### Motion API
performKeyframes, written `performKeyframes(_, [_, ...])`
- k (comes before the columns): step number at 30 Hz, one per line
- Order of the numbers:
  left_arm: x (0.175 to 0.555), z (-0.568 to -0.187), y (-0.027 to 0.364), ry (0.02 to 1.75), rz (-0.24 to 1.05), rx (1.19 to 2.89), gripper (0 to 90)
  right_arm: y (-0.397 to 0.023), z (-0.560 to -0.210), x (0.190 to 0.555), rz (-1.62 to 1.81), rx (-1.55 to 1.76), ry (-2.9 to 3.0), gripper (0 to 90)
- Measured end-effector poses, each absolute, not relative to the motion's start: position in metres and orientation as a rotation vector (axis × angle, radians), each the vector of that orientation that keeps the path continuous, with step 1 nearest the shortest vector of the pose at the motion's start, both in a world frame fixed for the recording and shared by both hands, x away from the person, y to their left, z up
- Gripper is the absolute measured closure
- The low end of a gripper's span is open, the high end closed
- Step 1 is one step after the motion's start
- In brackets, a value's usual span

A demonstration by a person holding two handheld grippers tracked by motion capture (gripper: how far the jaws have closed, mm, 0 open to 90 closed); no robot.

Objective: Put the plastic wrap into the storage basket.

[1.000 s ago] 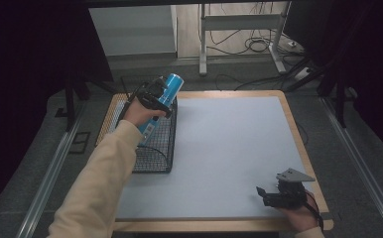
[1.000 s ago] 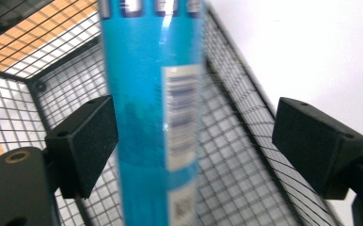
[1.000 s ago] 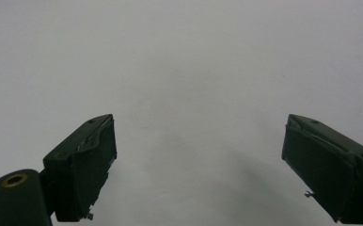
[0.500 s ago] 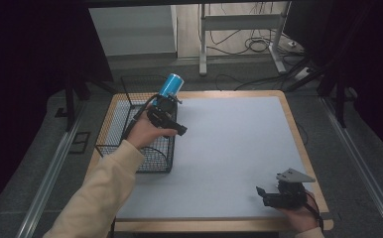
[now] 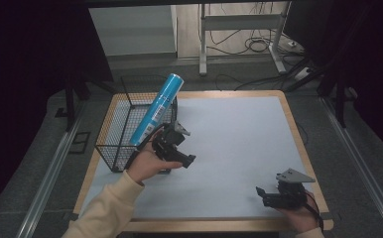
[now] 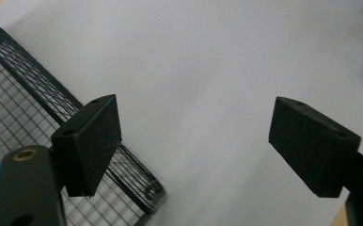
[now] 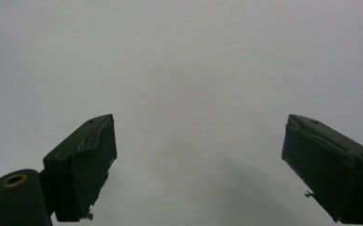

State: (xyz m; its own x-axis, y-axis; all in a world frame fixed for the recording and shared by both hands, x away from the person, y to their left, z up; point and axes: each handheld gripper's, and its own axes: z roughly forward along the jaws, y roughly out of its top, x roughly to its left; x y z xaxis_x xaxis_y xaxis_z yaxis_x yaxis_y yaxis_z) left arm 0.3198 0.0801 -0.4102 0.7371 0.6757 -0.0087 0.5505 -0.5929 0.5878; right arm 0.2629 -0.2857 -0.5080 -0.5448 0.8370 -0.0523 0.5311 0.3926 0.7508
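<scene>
Since a second ago, the left gripper (image 5: 175, 147) has drawn back from the blue can (image 5: 157, 109) toward the near side of the table (image 5: 239, 134), and the can stays behind, leaning in the wire basket (image 5: 111, 130). Its jaws have just been closing a little, yet they stand wide with nothing between them, as the left gripper view shows over bare white surface.

A cream sleeve (image 5: 107, 210) reaches in from the lower left, the hand (image 5: 146, 166) wrapped round the gripper's body just off the basket's near right corner. At the lower right, the right gripper (image 5: 265, 195) rests low by the table's front edge where it was, jaws wide and empty.

Tilted, the can has its lower end down in the basket and its top sticking out over the far rim. It lies just beyond the left gripper, apart from the jaws.

Its lower end is hard to make out behind the mesh. In the left gripper view, motion blurs the basket's rim (image 6: 38, 94).
</scene>
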Motion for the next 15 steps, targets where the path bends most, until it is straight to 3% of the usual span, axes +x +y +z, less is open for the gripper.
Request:
performKeyframes(8, [0.298,-0.439,0.084,0.915,0.219,2.343,17.6,-0.285,-0.509,0.263,0.966,1.175,2.236,11.0])
performKeyframes(15, [0.290,-0.450,0.089,0.908,0.236,2.340,18.3,-0.285,-0.509,0.263,0.966,1.179,2.231,10.9])
